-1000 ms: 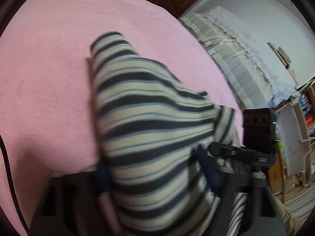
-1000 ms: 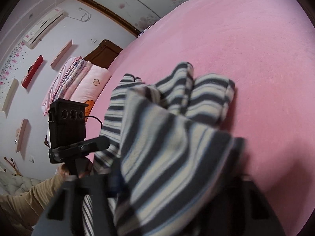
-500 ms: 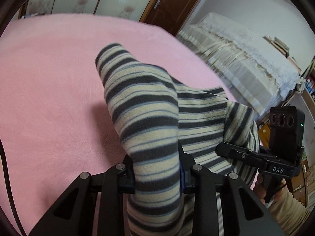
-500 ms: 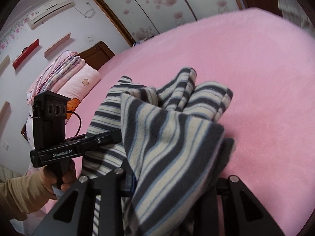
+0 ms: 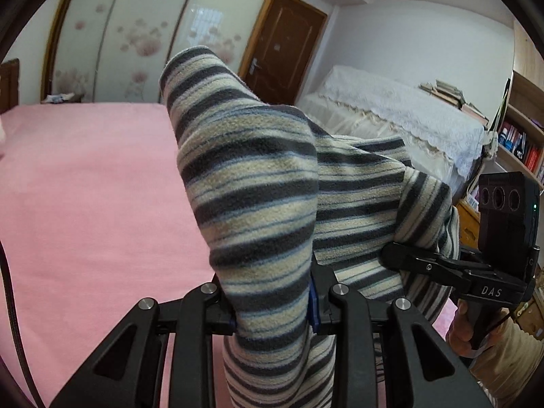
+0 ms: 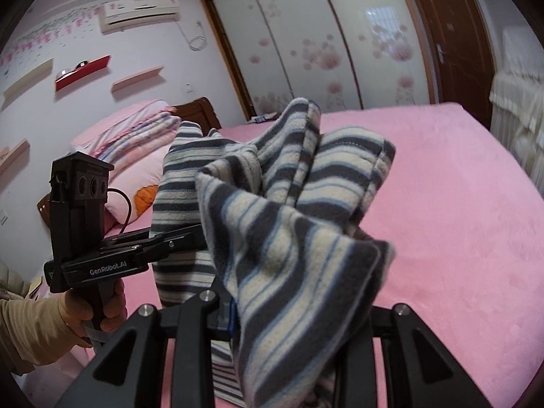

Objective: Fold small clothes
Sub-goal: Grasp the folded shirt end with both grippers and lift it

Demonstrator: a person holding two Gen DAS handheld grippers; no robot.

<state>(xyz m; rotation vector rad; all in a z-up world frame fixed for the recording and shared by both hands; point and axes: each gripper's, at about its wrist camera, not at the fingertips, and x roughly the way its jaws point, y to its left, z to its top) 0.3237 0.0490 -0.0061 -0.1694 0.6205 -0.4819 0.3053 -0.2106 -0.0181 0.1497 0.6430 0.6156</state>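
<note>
- Pink bed cover [image 5: 85, 204]: largest surface, plush fine-napped fabric, smooth and unwrinkled, filling left of left wrist view and right of right wrist view [image 6: 459, 221]; serves as the folding surface, nothing laid flat on it yet.
- Striped fleece garment [image 5: 258, 183]: task item, lifted off the bed and hanging between both tools, not spread. Soft, fuzzy, thick pile; horizontal bands of cream, charcoal and thin pale blue. Bunched in rounded humps above each grip, stitched hem edge visible in right wrist view [image 6: 360, 170]. Exact type of garment unclear from these views.
- Progress, as judgement: early stage. No clean fold or flat rectangle visible; cloth gathered and crumpled. Left to do: lay out on bed, align edges, fold, smooth down.
- Left gripper [image 5: 272, 302]: pinching a thick wad of the fleece between blue-padded fingers, cloth draped over and below the jaws; also seen from the side in right wrist view [image 6: 190, 238], black plastic body, sensor block on top, held by a hand in a beige sleeve.
- Right gripper [image 6: 299, 312]: clamped on another bunch of the same garment, fabric covering most of the jaws; in left wrist view [image 5: 394, 255] tip buried in a fold.
- Background, smaller: floral sliding wardrobe doors [image 6: 306, 44], glossy; brown wooden door [image 5: 282, 44]; lace-covered furniture [image 5: 401, 102]; folded quilts and pillow [image 6: 136, 136] at headboard.
</note>
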